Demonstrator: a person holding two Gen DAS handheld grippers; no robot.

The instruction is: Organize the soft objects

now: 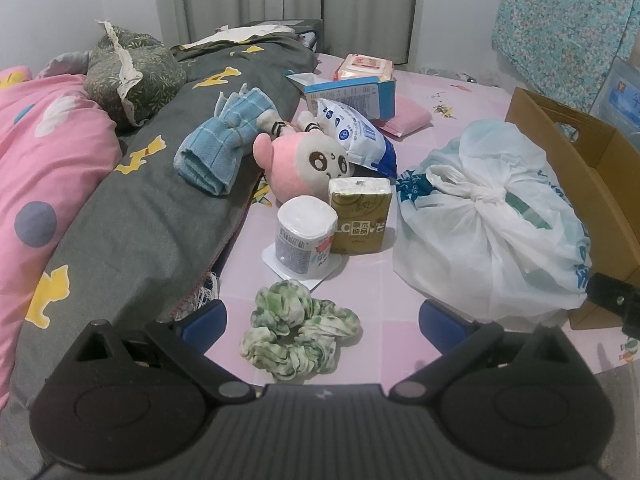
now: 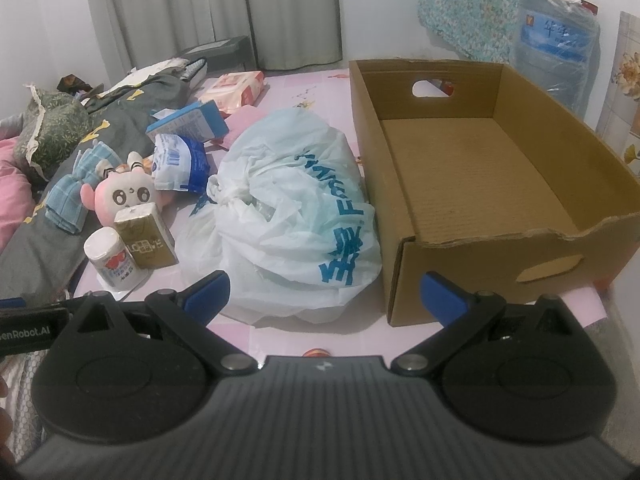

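My left gripper (image 1: 322, 322) is open, its blue pads either side of a green-and-white scrunchie (image 1: 298, 334) on the pink table. Behind it stand a white tissue roll (image 1: 302, 236), a gold tissue pack (image 1: 360, 216) and a pink plush toy (image 1: 304, 162). A blue checked cloth (image 1: 218, 148) lies on the grey bedding. My right gripper (image 2: 324, 296) is open and empty, in front of a tied white plastic bag (image 2: 288, 216). An empty cardboard box (image 2: 472, 176) stands to the bag's right. The plush (image 2: 120, 196) and gold pack (image 2: 144, 236) also show in the right wrist view.
Grey bedding (image 1: 132, 220) and a pink quilt (image 1: 44, 152) lie along the left. A blue carton (image 1: 348, 94), a wet-wipes pack (image 1: 366, 66), a blue-white pouch (image 1: 352, 132) and a pink cloth (image 1: 408, 116) lie at the back. A water bottle (image 2: 556, 44) stands behind the box.
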